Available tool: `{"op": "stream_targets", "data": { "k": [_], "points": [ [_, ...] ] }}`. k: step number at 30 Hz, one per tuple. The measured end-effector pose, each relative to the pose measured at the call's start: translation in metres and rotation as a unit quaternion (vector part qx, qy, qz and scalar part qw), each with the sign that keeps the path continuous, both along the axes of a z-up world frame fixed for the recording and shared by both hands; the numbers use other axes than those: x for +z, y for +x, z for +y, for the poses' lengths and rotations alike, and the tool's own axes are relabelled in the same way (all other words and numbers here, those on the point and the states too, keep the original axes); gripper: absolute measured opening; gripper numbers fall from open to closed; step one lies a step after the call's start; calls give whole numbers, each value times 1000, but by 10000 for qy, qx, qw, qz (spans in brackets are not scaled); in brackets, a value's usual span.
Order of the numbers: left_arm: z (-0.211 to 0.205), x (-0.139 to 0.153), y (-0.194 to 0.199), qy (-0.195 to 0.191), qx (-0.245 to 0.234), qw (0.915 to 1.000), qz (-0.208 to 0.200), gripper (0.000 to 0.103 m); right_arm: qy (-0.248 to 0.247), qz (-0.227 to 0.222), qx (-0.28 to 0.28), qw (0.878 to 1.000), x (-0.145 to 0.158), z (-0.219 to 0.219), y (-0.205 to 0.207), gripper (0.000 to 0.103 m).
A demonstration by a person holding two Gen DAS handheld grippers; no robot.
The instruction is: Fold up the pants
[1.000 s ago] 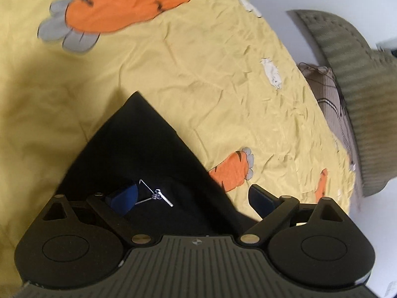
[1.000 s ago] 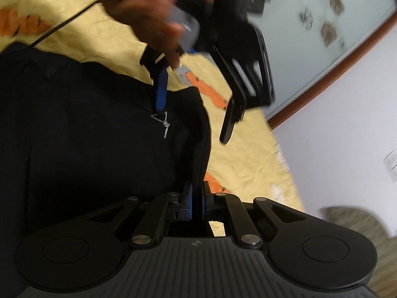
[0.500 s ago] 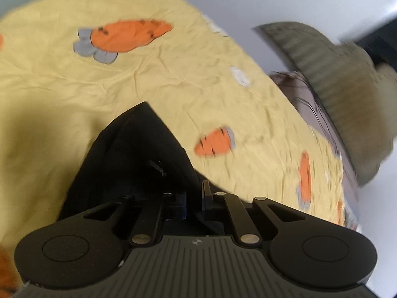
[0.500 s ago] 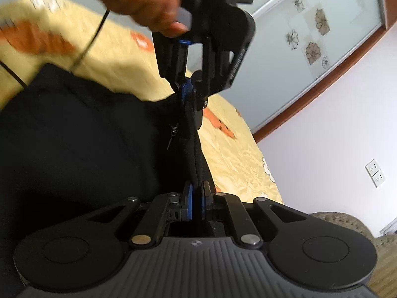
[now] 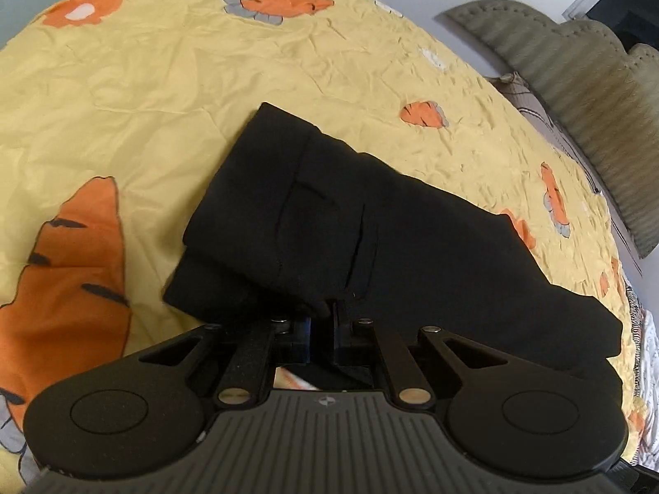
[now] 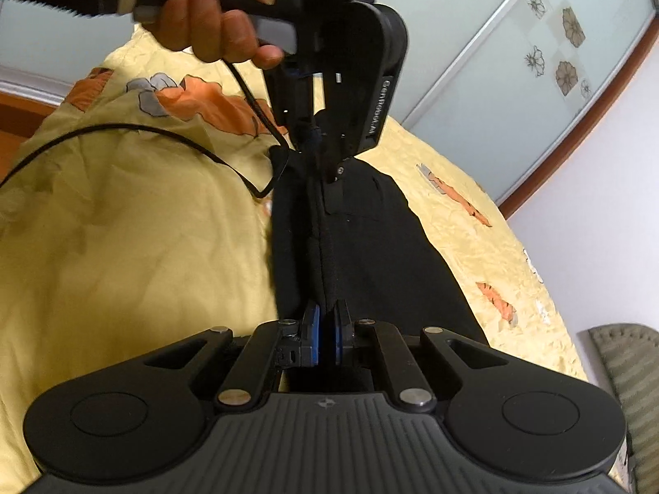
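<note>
Both the left gripper (image 5: 329,308) and the right gripper (image 6: 326,317) pinch the black cloth pants (image 5: 370,226) taut between their jaws, mid-fold; next, lay that edge over evenly.

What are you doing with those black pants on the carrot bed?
A person is folding black pants on a yellow carrot bedspread. The left gripper and right gripper each have their jaws shut on the pants' edge, holding it stretched between them above the bed.

Matt black cloth pants (image 5: 370,222)
</note>
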State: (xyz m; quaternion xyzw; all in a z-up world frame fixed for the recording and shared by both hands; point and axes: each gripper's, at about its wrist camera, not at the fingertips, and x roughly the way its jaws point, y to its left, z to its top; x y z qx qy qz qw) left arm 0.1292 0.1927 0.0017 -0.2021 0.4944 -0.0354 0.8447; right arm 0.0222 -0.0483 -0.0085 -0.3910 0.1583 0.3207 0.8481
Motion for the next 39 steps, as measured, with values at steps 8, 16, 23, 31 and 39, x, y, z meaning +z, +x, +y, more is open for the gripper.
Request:
{"op": "stream_targets", "data": {
  "k": [8,16,23,31,39],
  "points": [
    [-12,5,-13,823,-51,9960,-349,44,65,-41,-446,9990,-17,5,-1,14],
    [-71,49,-43,1878,-952,9668,-1449,77,936,-148,-1937,9765,14,-91,-40,53],
    [-200,30,-60,2305,-3723,8688,-2313,78,1561,1068,-3130,9307,-1,-170,-36,52],
    [-255,-10,-60,2712,-4786,7933,-2610,69,224,-177,-3563,9339,-13,-197,-26,52],
    [-268,-29,-55,2926,-4766,7870,-2605,38,-407,-435,-2971,9530,-42,-173,-8,10]
  ]
}}
